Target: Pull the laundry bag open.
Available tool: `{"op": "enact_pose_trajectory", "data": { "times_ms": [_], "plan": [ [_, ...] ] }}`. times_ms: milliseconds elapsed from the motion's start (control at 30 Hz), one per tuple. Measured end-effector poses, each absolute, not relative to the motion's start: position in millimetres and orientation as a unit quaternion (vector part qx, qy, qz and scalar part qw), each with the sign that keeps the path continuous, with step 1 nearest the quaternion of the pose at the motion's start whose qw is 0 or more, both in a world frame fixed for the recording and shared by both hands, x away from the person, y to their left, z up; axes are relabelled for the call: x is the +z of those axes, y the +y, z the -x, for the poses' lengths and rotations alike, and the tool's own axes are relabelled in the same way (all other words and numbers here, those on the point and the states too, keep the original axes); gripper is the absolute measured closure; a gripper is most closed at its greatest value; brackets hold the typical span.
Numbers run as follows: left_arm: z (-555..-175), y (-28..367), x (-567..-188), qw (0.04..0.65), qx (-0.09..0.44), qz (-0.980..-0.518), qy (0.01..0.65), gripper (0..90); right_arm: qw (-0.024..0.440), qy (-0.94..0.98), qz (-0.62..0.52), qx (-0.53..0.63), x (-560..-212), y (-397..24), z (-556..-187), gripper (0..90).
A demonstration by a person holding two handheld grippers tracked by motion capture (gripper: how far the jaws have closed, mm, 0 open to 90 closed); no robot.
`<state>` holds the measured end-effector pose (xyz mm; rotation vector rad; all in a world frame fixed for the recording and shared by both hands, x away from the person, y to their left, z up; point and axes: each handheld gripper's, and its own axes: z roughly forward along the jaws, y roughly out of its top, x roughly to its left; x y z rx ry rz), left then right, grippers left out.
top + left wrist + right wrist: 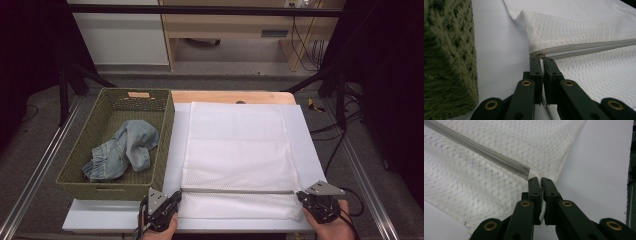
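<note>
Basket [100, 187], one, left of mesh bag [237, 150], holds one denim garment [122, 150]; left gripper [541, 58] and right gripper [539, 179] each pinch a zipper [584, 47] end.

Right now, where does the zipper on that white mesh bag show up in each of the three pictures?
High view: the zipper runs across the bag's near end, between both hand-held grippers.
Left gripper view: from the jaw tips out to the right edge.
Right gripper view: from the top left corner down to the jaw tips.
Shared landmark: the white mesh bag.
</note>
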<state>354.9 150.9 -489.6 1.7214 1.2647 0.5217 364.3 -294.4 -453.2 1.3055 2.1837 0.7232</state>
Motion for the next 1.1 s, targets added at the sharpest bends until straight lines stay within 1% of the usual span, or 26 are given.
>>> {"op": "enact_pose_trajectory", "data": {
  "times_ms": [600,733,833,867,933,1000,1100],
  "plan": [
    [-355,150,-493,0.444,0.22,-0.7,0.514,86.3,0.236,0.805,-0.48,0.258,-457,-299,-366,86.9],
    [-356,147,-494,0.432,0.229,-0.71,0.507,86.2,0.234,0.805,-0.478,0.26,-457,-301,-365,86.5],
    [-355,146,-492,0.429,0.231,-0.715,0.501,85.6,0.223,0.809,-0.476,0.262,-460,-301,-366,85.1],
    [-354,144,-490,0.428,0.235,-0.72,0.493,82.1,0.234,0.802,-0.475,0.276,-458,-301,-364,79.5],
    [-354,143,-489,0.428,0.238,-0.722,0.488,80.0,0.244,0.796,-0.472,0.29,-455,-300,-362,75.2],
    [-352,138,-487,0.431,0.239,-0.727,0.479,78.4,0.256,0.794,-0.466,0.294,-453,-299,-360,68.5],
    [-351,132,-487,0.429,0.238,-0.734,0.47,76.5,0.27,0.789,-0.461,0.304,-451,-297,-358,62.6]
  ]
}}
